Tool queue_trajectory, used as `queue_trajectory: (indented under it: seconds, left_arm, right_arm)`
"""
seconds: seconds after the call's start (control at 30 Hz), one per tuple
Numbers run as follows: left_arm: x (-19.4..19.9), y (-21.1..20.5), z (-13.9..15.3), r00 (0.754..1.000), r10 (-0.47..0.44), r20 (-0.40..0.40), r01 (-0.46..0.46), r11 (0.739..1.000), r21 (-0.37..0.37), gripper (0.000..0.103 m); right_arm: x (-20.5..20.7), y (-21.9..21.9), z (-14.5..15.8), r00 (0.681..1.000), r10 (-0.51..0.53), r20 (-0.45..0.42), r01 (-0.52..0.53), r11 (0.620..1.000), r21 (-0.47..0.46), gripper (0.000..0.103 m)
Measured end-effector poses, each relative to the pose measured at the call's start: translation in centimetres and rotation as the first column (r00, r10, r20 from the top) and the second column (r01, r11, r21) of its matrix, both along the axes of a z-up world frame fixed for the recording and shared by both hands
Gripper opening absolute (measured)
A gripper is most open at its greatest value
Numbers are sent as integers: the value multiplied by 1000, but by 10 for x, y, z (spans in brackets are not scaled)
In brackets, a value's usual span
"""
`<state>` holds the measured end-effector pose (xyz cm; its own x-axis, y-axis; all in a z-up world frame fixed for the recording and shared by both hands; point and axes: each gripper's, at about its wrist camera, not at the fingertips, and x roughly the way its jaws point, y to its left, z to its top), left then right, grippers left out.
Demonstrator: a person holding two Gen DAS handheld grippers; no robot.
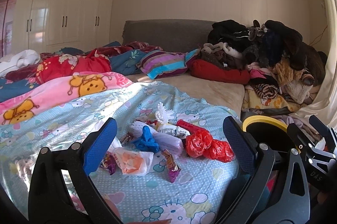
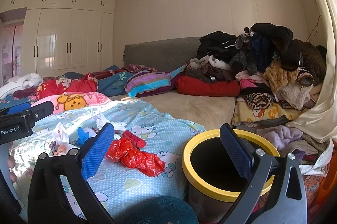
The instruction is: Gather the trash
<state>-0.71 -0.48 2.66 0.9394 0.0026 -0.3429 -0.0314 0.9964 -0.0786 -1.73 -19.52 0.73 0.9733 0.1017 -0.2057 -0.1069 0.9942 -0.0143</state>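
Trash lies scattered on the light-blue cartoon bedsheet: a crumpled red plastic bag, a red tube, a blue glove, a white bag with orange contents, snack wrappers and white foam netting. A yellow-rimmed black bin stands at the bed's right. My left gripper is open just short of the pile, nothing between its fingers. My right gripper is open with nothing held, its right finger in front of the bin's mouth.
Pink cartoon blankets, a striped pillow and a red cushion lie further back on the bed. A tall heap of clothes fills the right corner by a cream curtain. White wardrobes line the far left wall.
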Motion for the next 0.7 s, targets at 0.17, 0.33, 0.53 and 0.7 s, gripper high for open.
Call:
queue_trajectory:
  seconds: [0.17, 0.33, 0.53, 0.7]
  left_arm:
    - [0, 4, 3, 1000, 3, 1, -3, 1000, -3, 92]
    - [1, 9, 2, 1000, 7, 2, -7, 1000, -6, 92]
    - [0, 9, 1, 1000, 4, 2, -4, 1000, -5, 92]
    - [1, 12, -3, 1000, 17, -5, -17, 1000, -13, 92]
  right_arm:
    - [0, 0, 0, 1000, 0, -2, 0, 1000, -1, 97]
    - [0, 0, 0, 1000, 2, -2, -2, 1000, -4, 97]
    - [1, 2, 0, 1000, 8, -7, -8, 1000, -5, 97]
    - [3, 9, -5, 998, 54, -22, -55, 998, -24, 97]
